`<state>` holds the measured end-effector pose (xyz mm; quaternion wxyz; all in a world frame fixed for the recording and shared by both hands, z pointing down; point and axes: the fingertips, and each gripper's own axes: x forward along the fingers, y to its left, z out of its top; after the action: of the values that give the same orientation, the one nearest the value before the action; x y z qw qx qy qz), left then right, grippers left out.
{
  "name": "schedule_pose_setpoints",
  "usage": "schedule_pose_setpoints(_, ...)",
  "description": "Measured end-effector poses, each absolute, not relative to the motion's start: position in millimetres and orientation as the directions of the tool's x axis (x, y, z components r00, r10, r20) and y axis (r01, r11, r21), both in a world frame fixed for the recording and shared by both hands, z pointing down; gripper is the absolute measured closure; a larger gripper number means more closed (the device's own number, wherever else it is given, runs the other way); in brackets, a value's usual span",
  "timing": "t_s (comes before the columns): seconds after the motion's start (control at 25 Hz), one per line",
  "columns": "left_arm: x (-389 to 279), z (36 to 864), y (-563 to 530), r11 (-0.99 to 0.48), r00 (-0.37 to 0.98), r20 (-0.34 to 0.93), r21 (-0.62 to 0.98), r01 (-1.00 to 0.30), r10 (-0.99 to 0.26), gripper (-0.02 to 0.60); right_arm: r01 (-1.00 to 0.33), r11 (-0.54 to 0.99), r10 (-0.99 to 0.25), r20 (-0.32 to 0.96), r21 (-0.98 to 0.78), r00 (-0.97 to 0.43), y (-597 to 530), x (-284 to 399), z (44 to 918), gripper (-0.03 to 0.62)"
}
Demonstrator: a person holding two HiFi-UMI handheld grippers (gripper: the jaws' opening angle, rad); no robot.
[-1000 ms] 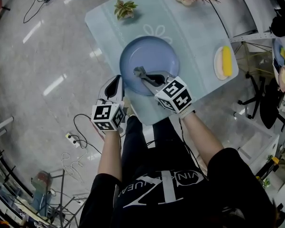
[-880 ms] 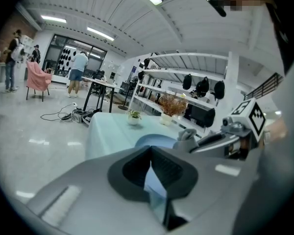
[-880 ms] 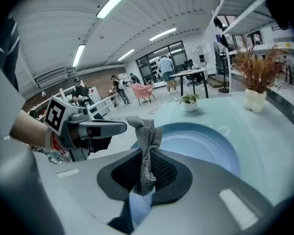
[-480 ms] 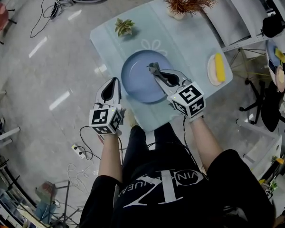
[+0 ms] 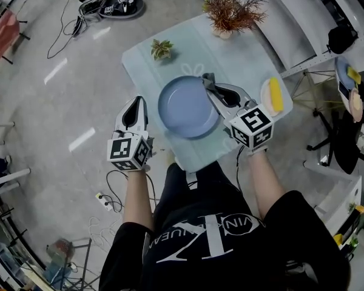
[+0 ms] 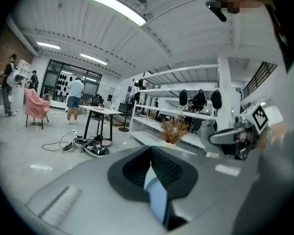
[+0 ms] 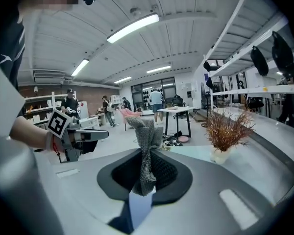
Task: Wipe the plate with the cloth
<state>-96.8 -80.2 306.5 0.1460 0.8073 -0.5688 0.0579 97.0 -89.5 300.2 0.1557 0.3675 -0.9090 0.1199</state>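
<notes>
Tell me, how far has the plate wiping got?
Done: the grey knitted cloth is pinched in the right gripper. In hand: wiping; within the last second the cloth went from the middle of the round blue plate to its far right rim. Left: unclear, since no dirt shows on the plate. The left gripper is shut and empty beside it.

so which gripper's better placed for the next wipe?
Right. The right gripper is shut on the cloth at the far rim of the plate; the left gripper is shut, holds nothing and sits left of it.
</notes>
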Motion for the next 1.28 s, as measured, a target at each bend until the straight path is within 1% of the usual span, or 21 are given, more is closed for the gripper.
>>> schedule_pose_setpoints(0.68, -129.7, 220.9, -94.1, -0.253, 0.264, 0.128, 0.092, -0.963, -0.956, 0.581, -0.739, 0.672, -0.719, 0.189, -0.06, -0.669, -116.9, 111.8, 214.0, 0.546)
schedule_pose_setpoints(1.08, -141.1, 172.0, -91.7, -0.223, 0.225, 0.035, 0.057, -0.973, -0.974, 0.581, -0.748, 0.662, -0.742, 0.096, -0.045, -0.663, -126.1, 116.1, 174.9, 0.546)
schedule_pose_setpoints(1.28, -145.2, 156.1, -87.1, -0.21, 0.211, 0.011, 0.06, -0.976, -0.977, 0.581, -0.752, 0.658, -0.749, 0.068, -0.04, -0.659, -125.0, 120.9, 162.3, 0.546)
